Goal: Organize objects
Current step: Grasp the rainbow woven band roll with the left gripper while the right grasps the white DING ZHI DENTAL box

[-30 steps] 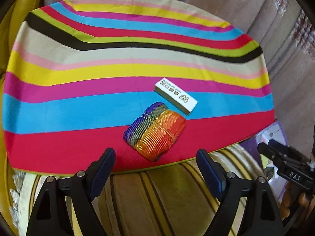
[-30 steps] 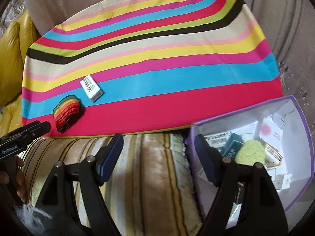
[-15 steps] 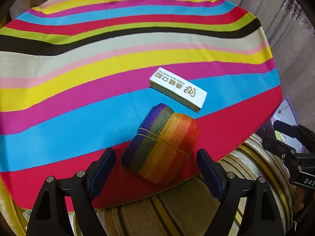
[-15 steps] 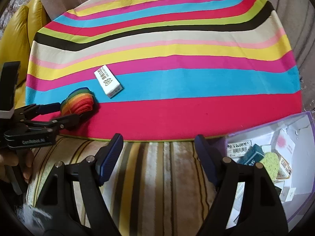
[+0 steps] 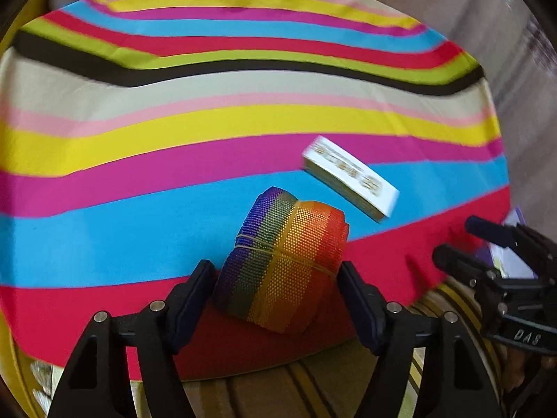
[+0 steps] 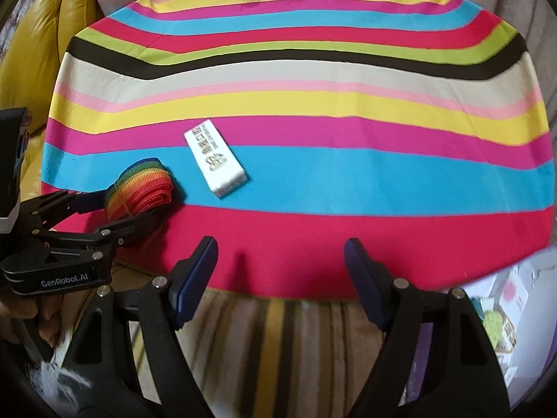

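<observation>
A rainbow strap roll lies near the front edge of the counter, which is covered in a cloth with bright stripes. The roll sits where the blue stripe meets the red one, and thin rubber bands cross over it. The left hand-held gripper has its two blue fingers on either side of the roll. The fingers are spread wide and sit very close to the roll's sides, but I cannot tell if they touch it yet. Just behind the roll, a little to the right, is a flat white box with gold writing on top. It lies mostly on the blue stripe and does not touch the roll. The right hand-held gripper is to the right of the left one, near the front edge over the red stripe. Its fingers are spread apart with nothing between them. Past the counter's edge on the right is a purple bin with small packets and a green sponge inside. A yellow cushion shows at the far left, beside the counter.
</observation>
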`<state>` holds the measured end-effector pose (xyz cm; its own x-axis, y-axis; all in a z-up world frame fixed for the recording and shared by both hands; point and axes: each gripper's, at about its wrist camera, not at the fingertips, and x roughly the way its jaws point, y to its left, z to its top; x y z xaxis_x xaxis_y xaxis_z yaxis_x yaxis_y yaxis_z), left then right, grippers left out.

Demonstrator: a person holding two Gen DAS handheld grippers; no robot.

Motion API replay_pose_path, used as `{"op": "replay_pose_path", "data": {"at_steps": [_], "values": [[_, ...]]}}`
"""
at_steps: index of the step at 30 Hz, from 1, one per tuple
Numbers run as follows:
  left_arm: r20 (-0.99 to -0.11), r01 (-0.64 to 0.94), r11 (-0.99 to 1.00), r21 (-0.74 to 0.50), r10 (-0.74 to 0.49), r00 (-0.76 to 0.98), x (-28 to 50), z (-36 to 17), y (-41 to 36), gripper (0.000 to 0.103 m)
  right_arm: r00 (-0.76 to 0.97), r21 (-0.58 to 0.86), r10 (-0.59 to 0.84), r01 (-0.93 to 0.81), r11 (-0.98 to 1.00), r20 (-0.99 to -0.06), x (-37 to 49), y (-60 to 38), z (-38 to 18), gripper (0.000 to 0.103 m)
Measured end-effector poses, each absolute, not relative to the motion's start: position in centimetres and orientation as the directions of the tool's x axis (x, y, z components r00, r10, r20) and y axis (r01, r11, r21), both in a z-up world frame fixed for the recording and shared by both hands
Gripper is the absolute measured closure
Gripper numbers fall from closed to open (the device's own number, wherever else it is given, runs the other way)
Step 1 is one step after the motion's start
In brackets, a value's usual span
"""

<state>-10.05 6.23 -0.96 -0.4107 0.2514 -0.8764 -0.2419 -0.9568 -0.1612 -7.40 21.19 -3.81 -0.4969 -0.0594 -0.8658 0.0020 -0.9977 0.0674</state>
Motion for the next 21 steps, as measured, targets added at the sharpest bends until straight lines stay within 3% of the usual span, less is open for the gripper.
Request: {"op": "replay_pose_path", "data": {"at_steps": [6,10,21], "values": [[-0.861,-0.089,-0.977,-0.192,0.211,-0.462,-10.5,-1.1,3.6,0.032,-0.485,0.061,-0.084,0.063,-0.996,-0.870,-9.8,18.6,-4.2,0.025],[-0.843,-0.011,-0.977,-0.212,0.189,-0.503,-10.2,-0.8,1.4,0.032,-0.472,0.126,-0.113,0.005,-0.992,-0.874,-11.1,17.7,-4.3,0.025],[-0.783,0.165,-0.916,-0.367,0.208,-0.586,-9.4,-1.1,-3.8,0.039,-0.431,0.290,-0.091,-0.421,-0.860,-0.898,-14.2,16.6,-5.3,0.019]]}}
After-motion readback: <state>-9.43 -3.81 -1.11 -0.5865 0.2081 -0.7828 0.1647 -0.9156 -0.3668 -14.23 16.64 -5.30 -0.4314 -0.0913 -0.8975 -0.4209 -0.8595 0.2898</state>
